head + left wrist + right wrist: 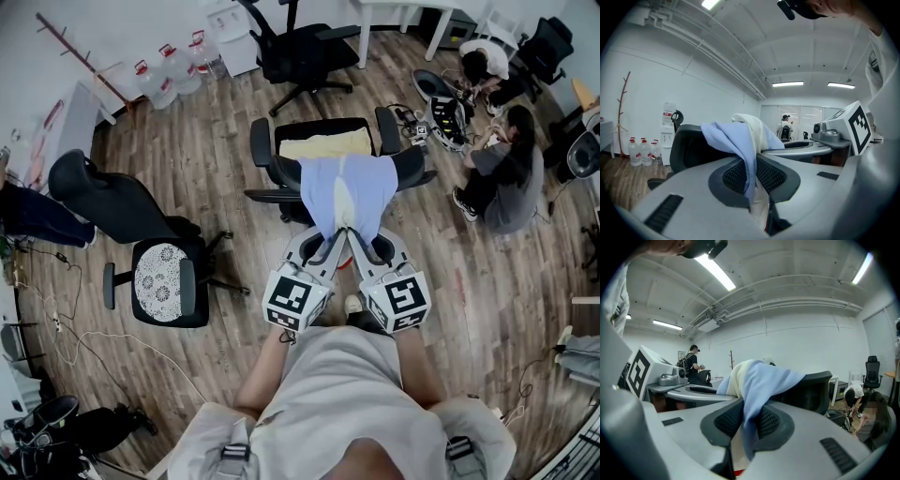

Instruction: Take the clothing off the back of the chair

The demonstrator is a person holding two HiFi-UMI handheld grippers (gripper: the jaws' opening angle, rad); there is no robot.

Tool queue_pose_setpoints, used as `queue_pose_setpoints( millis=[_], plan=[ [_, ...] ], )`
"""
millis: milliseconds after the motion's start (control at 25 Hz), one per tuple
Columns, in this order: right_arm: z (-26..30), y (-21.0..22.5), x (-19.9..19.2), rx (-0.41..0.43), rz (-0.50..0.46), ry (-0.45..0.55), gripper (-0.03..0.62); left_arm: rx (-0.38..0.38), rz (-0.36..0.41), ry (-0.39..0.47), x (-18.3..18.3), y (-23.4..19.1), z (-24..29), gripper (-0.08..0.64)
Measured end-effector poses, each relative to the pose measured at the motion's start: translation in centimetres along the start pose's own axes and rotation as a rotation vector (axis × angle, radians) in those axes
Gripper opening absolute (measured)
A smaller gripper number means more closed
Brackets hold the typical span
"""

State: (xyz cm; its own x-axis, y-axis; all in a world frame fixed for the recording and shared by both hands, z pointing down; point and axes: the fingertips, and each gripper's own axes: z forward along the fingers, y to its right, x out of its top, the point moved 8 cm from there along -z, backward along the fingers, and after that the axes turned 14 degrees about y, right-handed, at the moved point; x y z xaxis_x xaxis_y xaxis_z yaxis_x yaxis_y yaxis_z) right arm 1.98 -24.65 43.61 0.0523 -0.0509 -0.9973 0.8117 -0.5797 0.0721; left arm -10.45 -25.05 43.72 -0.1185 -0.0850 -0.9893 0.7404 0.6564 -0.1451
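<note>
A light blue garment (347,192) with a cream lining hangs over the back of a black office chair (265,155) that has a yellow seat pad (326,143). My left gripper (330,246) and right gripper (354,246) sit side by side at the garment's lower hem, each shut on a fold of it. In the left gripper view the cloth (733,136) runs from the chair back (689,147) down into the closed left gripper (754,190). The right gripper view shows the same cloth (764,380) pinched in the right gripper (744,430), with the chair back (813,390) behind.
A second black chair with a white patterned pad (159,281) stands to the left, and a third (300,47) is beyond. Water bottles (173,66) line the far wall. Two people (506,169) sit on the floor at right. Cables (84,337) trail at left.
</note>
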Motion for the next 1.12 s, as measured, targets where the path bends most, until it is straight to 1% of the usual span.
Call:
queue_pose_setpoints(
  millis=[600,1120],
  plan=[
    [-0.3,-2.6,0.5,-0.047,-0.007,0.003,0.064,-0.047,-0.010,0.008,0.6,-0.5,-2.1,0.055],
    [-0.5,-5.3,0.9,-0.115,-0.023,0.000,0.064,-0.114,-0.021,0.011,1.3,-1.3,-4.1,0.055]
  ],
)
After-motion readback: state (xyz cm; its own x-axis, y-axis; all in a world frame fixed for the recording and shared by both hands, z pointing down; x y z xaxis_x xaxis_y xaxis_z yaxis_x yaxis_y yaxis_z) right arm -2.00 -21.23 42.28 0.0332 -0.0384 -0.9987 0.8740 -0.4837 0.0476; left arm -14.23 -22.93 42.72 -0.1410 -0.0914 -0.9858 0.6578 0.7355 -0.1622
